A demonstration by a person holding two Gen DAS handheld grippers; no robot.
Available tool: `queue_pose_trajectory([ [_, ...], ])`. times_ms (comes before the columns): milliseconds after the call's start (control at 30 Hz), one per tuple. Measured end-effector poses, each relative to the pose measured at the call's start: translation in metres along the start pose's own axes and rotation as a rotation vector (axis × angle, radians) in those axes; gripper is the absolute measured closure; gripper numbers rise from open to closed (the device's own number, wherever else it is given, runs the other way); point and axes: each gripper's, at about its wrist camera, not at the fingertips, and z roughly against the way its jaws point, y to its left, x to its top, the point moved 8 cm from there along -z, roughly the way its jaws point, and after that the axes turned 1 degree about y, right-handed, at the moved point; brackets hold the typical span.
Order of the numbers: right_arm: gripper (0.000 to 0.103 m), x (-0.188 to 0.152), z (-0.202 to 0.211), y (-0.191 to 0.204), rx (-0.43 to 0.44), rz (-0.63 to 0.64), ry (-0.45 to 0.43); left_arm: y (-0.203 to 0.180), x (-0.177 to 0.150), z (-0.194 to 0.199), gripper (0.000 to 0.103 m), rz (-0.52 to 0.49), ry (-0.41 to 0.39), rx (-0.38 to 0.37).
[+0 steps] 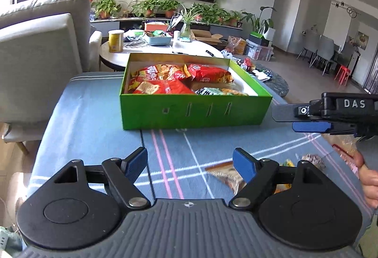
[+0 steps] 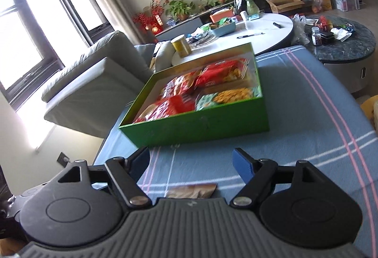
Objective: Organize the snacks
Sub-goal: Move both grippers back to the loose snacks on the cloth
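Observation:
A green box [image 1: 193, 116] stands on the blue checked cloth ahead of both grippers. It holds red snack bags [image 1: 165, 83] and a green bag [image 1: 212, 91]. My left gripper [image 1: 190, 161] is open over the cloth, short of the box, with nothing between its pads. A loose brownish packet [image 1: 226, 173] lies just by its right finger. My right gripper [image 1: 283, 120] reaches in from the right, beside the box's corner. In the right wrist view the right gripper [image 2: 191, 161] is open and empty before the green box [image 2: 200, 125], with a brown packet [image 2: 192, 190] under it.
A grey sofa [image 1: 40, 45] stands left of the cloth-covered surface. Behind the box is a white round table [image 1: 165, 50] with a yellow can [image 1: 115, 40] and clutter. A dark round table [image 2: 342, 45] sits at the right. Another packet [image 1: 314, 160] and a hand [image 1: 368, 177] are at the right edge.

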Motion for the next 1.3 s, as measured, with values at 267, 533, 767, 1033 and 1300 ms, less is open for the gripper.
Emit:
queue_pose_trajectory([
  [267,0.038,-0.030,0.005,0.010,0.005,0.011,0.034,0.000,-0.028,0.011,0.025,-0.010,0.031,0.022],
  [533,0.037,-0.044,0.012,0.018,-0.001,0.038,0.044,-0.006,-0.046,0.019,0.025,-0.039,0.056,0.036],
  [767,0.035,-0.054,0.018,0.024,-0.010,0.058,0.052,-0.009,-0.057,0.020,0.025,-0.053,0.069,0.056],
  [1033,0.032,-0.066,0.017,0.031,-0.021,0.079,0.090,-0.010,-0.066,0.017,0.025,-0.104,0.074,0.082],
  [1300,0.031,-0.079,0.017,0.039,-0.028,0.118,0.122,-0.008,-0.073,-0.001,0.026,-0.129,0.100,0.105],
])
